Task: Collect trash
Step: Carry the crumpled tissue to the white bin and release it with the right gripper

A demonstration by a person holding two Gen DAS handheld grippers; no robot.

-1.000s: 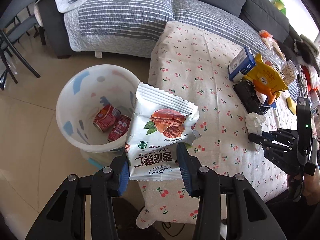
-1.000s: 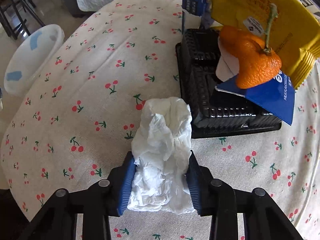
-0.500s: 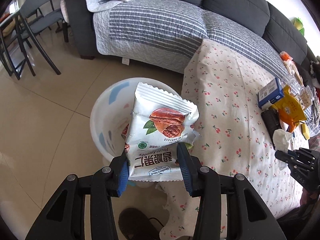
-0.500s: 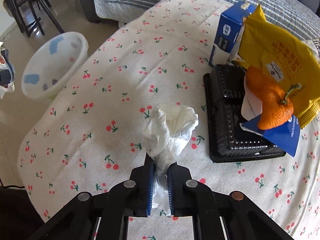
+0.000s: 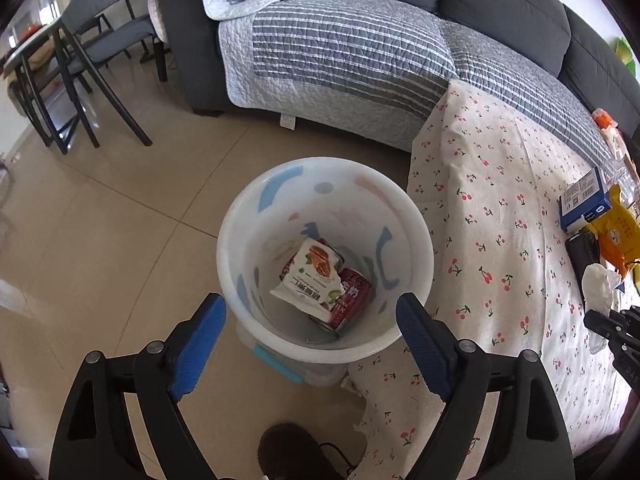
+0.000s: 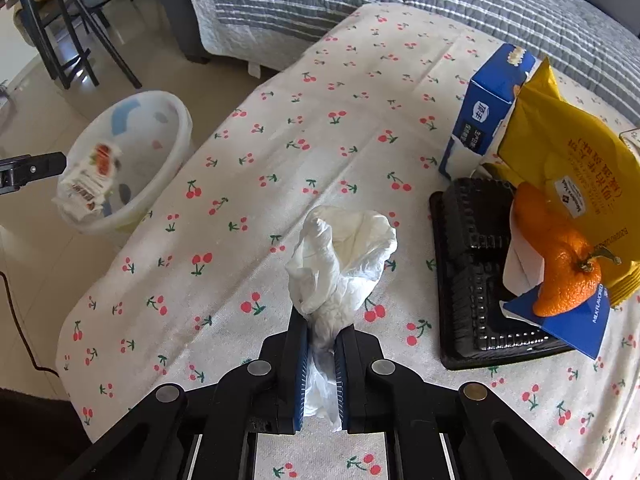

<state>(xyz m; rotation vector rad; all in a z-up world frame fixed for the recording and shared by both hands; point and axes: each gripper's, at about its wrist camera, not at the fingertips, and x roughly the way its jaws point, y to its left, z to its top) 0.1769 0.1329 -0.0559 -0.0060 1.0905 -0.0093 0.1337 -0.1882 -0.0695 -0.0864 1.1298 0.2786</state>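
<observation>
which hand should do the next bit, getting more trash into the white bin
Right. The right gripper is shut on the crumpled tissue above the table, ready to carry to the white bin. The left gripper, open over the bin, holds nothing; its snack packet lies inside.

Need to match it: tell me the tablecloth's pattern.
Red cherries on white tablecloth; right wrist view.

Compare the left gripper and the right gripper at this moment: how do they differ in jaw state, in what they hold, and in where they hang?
The left gripper stands open and empty, its jaws having just opened; the right gripper is shut on the crumpled tissue. The left hangs over the white bin, where the snack packet now lies; the right hangs over the cherry-print tablecloth. Both have black frames with blue pads and point steeply down.
</observation>
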